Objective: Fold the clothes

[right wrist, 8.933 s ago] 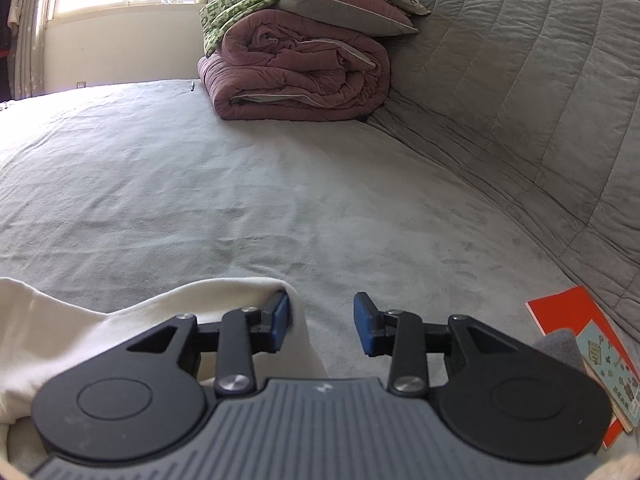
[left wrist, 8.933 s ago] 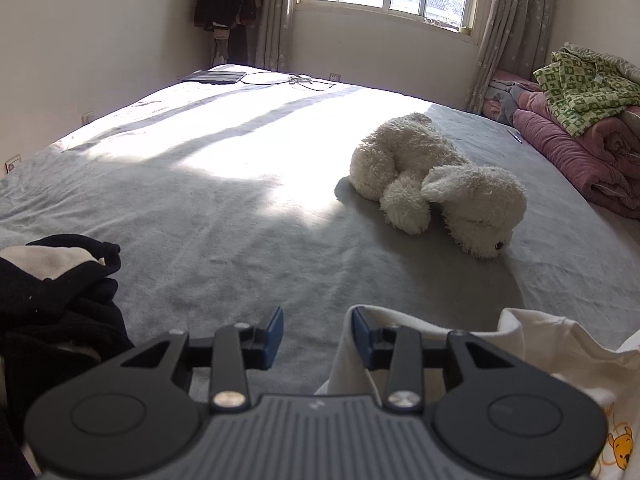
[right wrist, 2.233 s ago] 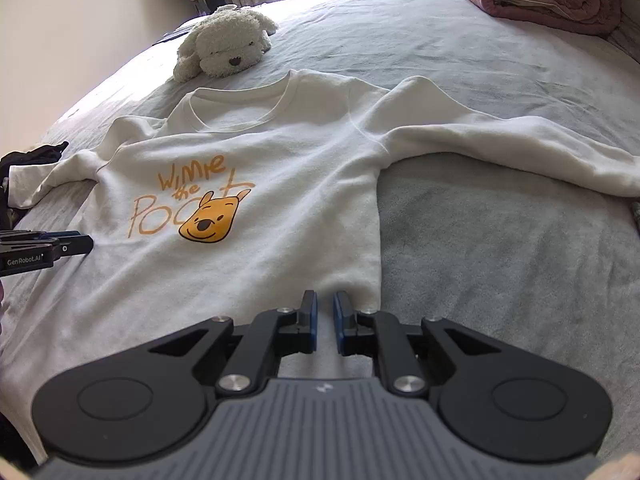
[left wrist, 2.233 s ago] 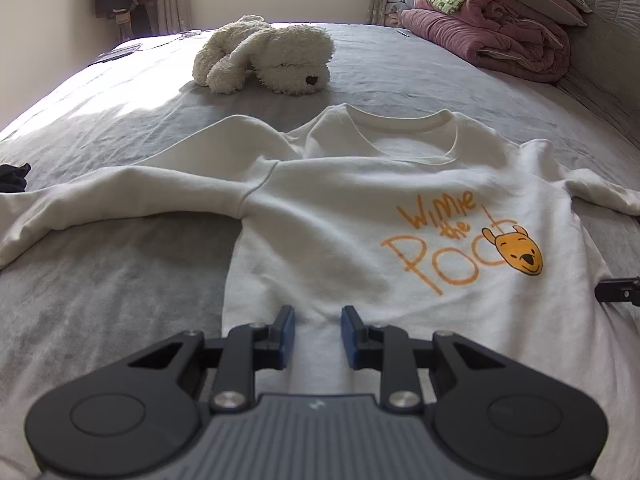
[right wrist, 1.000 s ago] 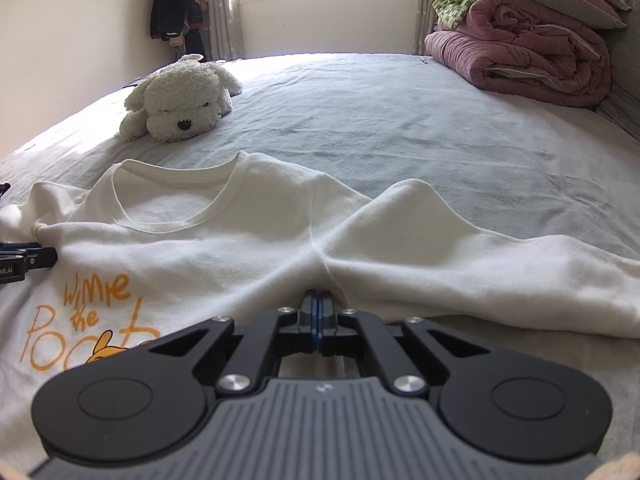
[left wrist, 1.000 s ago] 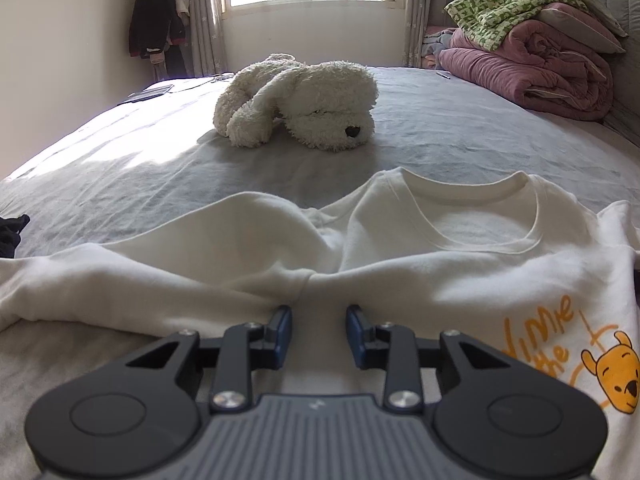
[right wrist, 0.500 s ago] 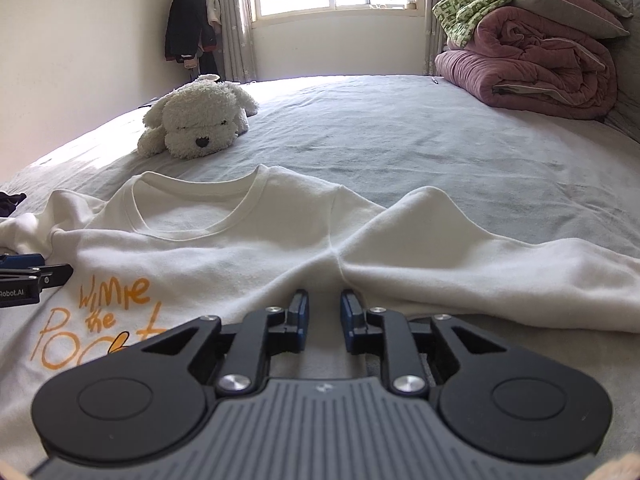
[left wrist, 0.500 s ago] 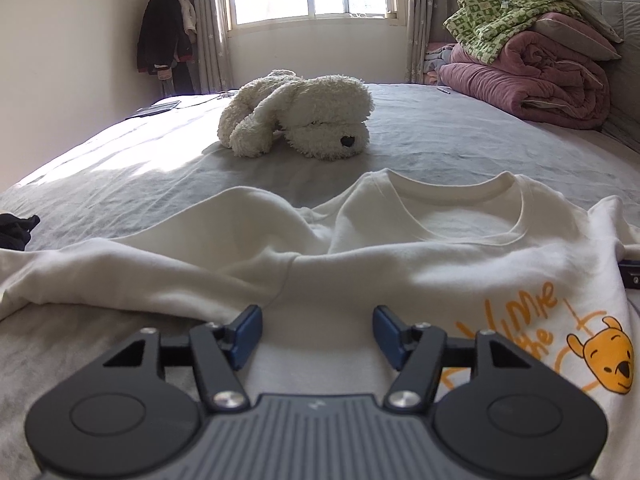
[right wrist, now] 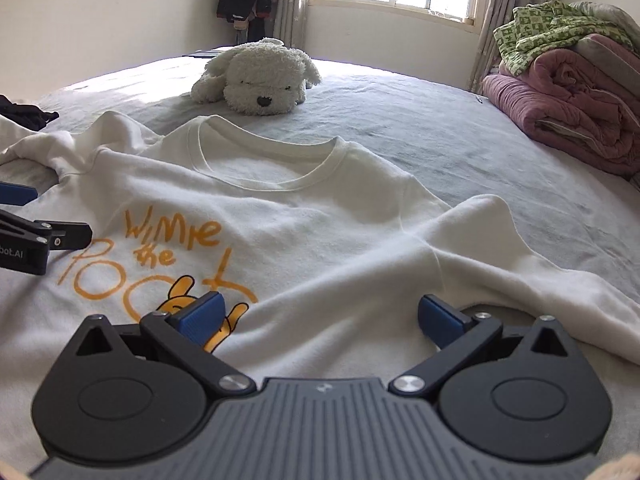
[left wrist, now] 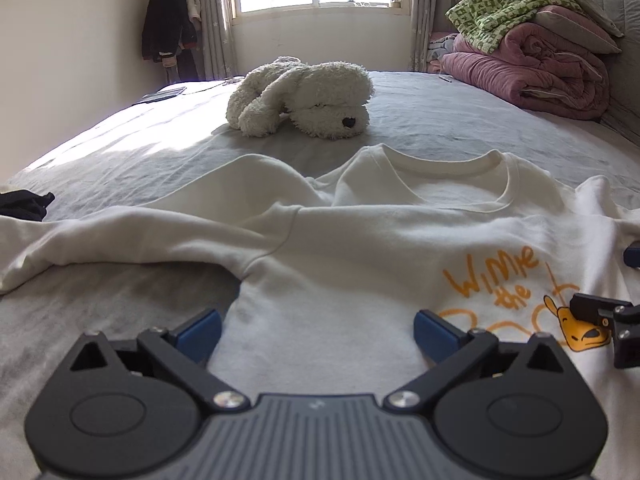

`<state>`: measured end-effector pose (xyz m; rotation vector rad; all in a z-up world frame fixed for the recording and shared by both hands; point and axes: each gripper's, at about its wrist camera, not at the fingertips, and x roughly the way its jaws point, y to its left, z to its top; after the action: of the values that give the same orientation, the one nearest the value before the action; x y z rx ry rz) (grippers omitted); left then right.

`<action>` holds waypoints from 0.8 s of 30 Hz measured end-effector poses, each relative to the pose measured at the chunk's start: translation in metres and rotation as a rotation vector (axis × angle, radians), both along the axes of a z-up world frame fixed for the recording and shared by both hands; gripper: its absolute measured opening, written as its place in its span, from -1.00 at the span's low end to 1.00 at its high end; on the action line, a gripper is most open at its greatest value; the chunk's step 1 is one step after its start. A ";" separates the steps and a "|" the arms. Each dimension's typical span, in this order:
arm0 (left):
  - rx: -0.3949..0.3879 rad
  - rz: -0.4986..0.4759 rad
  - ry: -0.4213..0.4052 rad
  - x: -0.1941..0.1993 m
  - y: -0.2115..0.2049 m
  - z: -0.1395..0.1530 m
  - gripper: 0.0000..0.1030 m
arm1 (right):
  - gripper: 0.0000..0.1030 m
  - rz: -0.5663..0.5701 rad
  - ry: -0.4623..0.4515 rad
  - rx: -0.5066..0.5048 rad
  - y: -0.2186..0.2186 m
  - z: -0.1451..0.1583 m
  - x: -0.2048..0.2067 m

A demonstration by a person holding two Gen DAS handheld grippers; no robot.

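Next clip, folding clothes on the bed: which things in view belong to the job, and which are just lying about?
Part of the job:
- white sweatshirt, spread flat, print up
- left gripper, jaws opening, nothing pinched
- right gripper, jaws opening, nothing pinched

Lying about:
- plush dog
- stacked quilts
- dark garment at the bed's edge, perhaps next to fold
- coats hanging in the corner

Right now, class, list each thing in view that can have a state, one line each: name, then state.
White sweatshirt: spread flat on the bed, print side up, unfolded, sleeves out to the sides.
Left gripper: jaws opening wide, nothing gripped.
Right gripper: jaws opening wide, nothing gripped.
Plush dog: lying beyond the collar.
Pink quilt: folded and stacked.
Green blanket: crumpled on top.
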<state>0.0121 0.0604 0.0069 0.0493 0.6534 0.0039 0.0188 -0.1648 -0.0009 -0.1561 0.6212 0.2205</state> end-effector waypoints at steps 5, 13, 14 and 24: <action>-0.005 -0.006 0.019 -0.018 0.002 0.003 0.99 | 1.00 -0.077 0.042 0.103 -0.005 0.001 -0.019; -0.032 -0.023 0.029 -0.033 0.015 0.002 0.99 | 1.00 -0.100 0.014 0.059 0.006 -0.004 -0.023; -0.035 -0.024 0.032 -0.036 0.018 0.002 0.99 | 1.00 -0.101 0.016 0.067 0.005 -0.004 -0.023; -0.019 -0.023 0.065 -0.039 0.018 0.003 0.99 | 1.00 -0.100 0.015 0.068 0.005 -0.004 -0.023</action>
<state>-0.0270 0.0781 0.0095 0.0387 0.7178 -0.0257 -0.0043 -0.1602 -0.0051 -0.0574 0.6340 0.1465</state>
